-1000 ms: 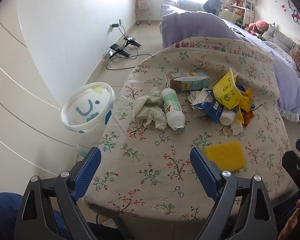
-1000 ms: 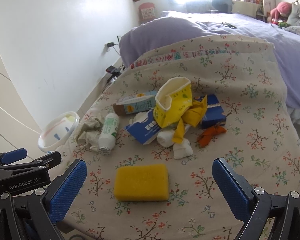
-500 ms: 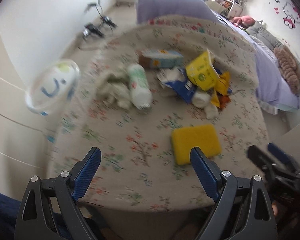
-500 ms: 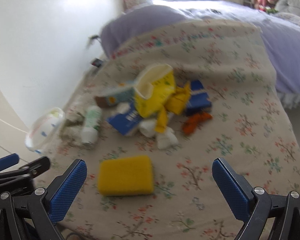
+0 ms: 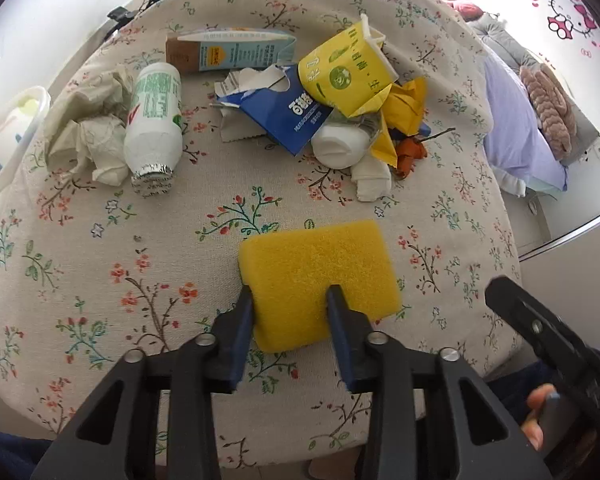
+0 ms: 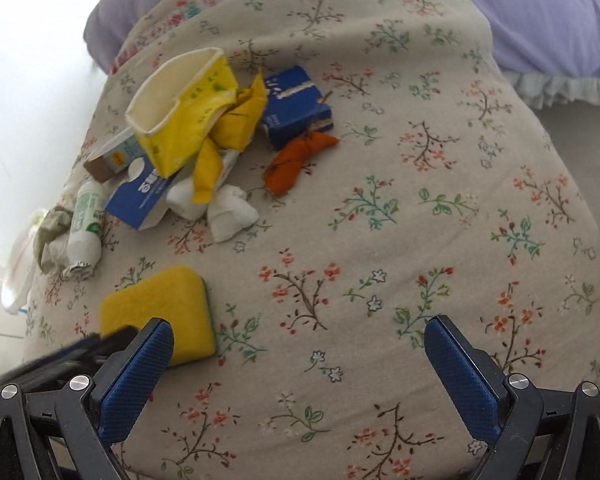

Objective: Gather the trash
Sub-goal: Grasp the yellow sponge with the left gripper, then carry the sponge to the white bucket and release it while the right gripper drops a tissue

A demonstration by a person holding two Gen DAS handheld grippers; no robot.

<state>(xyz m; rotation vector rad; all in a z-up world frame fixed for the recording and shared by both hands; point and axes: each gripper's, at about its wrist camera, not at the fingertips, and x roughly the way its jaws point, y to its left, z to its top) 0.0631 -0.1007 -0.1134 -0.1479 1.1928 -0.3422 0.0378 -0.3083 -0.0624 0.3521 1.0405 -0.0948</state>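
Observation:
My left gripper is shut on the near edge of a yellow sponge, which lies on the floral tablecloth. The sponge also shows in the right wrist view. Beyond it lies trash: a white bottle, crumpled tissue, a brown and blue carton, a torn blue box, a yellow carton and an orange scrap. My right gripper is open and empty above bare cloth, right of the sponge.
A white bin with a drawn face stands off the table's left edge. A bed with purple covers is at the right. Cables lie on the floor by the wall.
My left gripper moved forward and to the right and closed on the sponge. My right gripper moved forward and tilted down over the table, still open.

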